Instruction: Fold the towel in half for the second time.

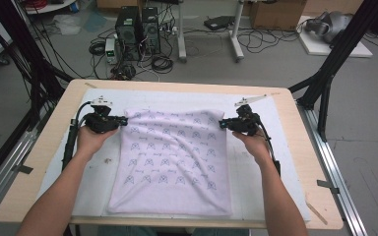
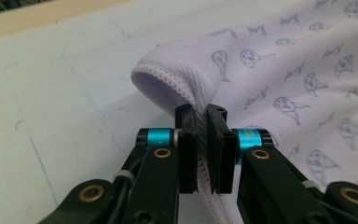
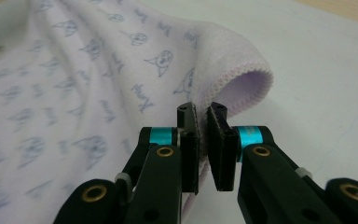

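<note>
A pale lilac towel (image 1: pixel 170 157) printed with small blue figures lies flat on the white mat. My left gripper (image 1: pixel 123 120) pinches its far left edge; in the left gripper view the stitched hem of the towel (image 2: pixel 261 70) runs between the black jaws of the left gripper (image 2: pixel 201 116), which press on it, and the corner curls up beyond them. My right gripper (image 1: pixel 222 124) grips the far right edge the same way. The right gripper view shows the towel (image 3: pixel 98 84) hem clamped in the right gripper (image 3: pixel 200 114), the corner lifted and rolled.
The white mat (image 1: pixel 275 162) covers a wooden table (image 1: pixel 39 162). Black frame posts (image 1: pixel 325 93) stand at both far corners. Computers (image 1: pixel 138 32) and cables sit on the floor beyond the table.
</note>
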The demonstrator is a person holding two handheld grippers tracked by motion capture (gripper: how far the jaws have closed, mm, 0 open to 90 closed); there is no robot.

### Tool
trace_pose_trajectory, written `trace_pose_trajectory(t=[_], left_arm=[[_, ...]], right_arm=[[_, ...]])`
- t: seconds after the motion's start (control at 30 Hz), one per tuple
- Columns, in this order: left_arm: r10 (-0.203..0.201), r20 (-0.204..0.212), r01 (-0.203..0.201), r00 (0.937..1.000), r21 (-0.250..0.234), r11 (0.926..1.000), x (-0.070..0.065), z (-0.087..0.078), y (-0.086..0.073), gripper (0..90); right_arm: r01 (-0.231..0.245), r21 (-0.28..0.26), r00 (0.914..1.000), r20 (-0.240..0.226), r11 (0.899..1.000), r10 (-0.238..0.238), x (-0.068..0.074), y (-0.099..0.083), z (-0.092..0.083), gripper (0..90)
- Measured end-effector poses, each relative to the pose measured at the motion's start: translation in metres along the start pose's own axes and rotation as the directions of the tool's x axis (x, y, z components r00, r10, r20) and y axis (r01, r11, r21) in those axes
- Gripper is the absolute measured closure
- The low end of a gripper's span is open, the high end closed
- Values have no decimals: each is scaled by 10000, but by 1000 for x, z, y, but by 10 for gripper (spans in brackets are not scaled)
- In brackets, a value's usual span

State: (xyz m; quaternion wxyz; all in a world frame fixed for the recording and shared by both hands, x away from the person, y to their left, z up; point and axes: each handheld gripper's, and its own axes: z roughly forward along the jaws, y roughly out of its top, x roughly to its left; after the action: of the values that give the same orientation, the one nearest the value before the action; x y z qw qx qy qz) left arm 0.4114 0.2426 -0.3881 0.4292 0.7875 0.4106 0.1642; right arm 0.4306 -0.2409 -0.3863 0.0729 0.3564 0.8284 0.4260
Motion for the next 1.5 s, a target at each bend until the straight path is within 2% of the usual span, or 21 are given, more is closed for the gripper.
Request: trace_pose_trajectory(t=[0.07,0.17,0.33,0.43,0.47,0.5,0.57,0.63,0.73,0.8,0.97,1.07,1.13,1.2,1.23,1.27,1.3,1.33,1.37,1.4,1.5], left_arm=[[212,128,-208,9997,-322,9993,-6,-11,-1,833],[436,518,-403,9977,-627,9972,-19,-33,-14,833],[1059,999,-1043,9893,-206,9943,-42,-53,-56,829],[1022,1202,-1045,9875,123,9945,-49,-57,-82,811],[1115,1121,-1171,9874,451,9921,-50,-58,-89,798],[1033,1085,-1095,9887,523,9926,-49,-59,-95,787],[862,1027,-944,9910,778,9925,-45,-61,-101,742],[700,906,-773,9934,800,9938,-38,-66,-101,656],[601,920,-653,9939,549,9964,-35,-71,-91,568],[624,982,-670,9932,438,9968,-36,-70,-80,509],[579,1172,-647,9914,553,9964,-37,-56,-61,435],[465,1140,-548,9924,703,9960,-35,-46,-55,430],[247,1168,-329,9929,683,9971,-32,-39,-52,414],[118,1226,-213,9924,764,9968,-29,-33,-52,411],[134,1475,-263,9890,861,9959,-28,-30,-53,472],[222,1524,-366,9881,920,9951,-29,-28,-53,631],[346,1577,-506,9869,987,9938,-30,-26,-54,689],[451,1669,-614,9849,934,9937,-32,-26,-55,763],[537,1633,-666,9851,749,9950,-34,-28,-55,783],[628,1627,-729,9847,567,9957,-36,-32,-54,812],[788,1656,-827,9830,172,9964,-40,-45,-54,828]], right_arm=[[429,-43,9988,-213,9991,-430,13,-2,-15,841],[589,-116,9969,-507,9982,-594,27,-14,-33,841],[431,236,9931,-1105,9988,-402,47,-48,-47,835],[396,690,9911,-1296,9968,-304,55,-67,-41,821],[455,718,9911,-1279,9964,-361,56,-72,-41,805],[247,737,9913,-1307,9970,-149,55,-78,-41,775],[183,847,9923,-1239,9962,-76,53,-83,-44,730],[-53,644,9931,-1168,9979,129,48,-85,-53,657],[7,431,9969,-790,9991,28,45,-76,-63,540],[93,366,9980,-628,9993,-70,45,-66,-62,478],[318,387,9967,-755,9987,-288,44,-45,-42,402],[157,679,9966,-813,9976,-101,42,-40,-25,334],[73,882,9948,-1015,9961,17,42,-39,-15,329],[153,1144,9920,-1263,9933,-7,43,-39,-8,382],[231,1284,9893,-1460,9915,-41,43,-39,-5,428],[338,1426,9890,-1472,9892,-126,44,-39,-4,555],[495,1523,9880,-1522,9871,-261,45,-39,-5,700],[1080,1554,9855,-1469,9819,-851,50,-39,-7,760],[1393,1457,9843,-1287,9795,-1209,54,-38,-9,812],[1390,1291,9824,-1431,9818,-1202,56,-38,-12,833],[1578,832,9801,-1344,9840,-1458,65,-35,-25,837]])
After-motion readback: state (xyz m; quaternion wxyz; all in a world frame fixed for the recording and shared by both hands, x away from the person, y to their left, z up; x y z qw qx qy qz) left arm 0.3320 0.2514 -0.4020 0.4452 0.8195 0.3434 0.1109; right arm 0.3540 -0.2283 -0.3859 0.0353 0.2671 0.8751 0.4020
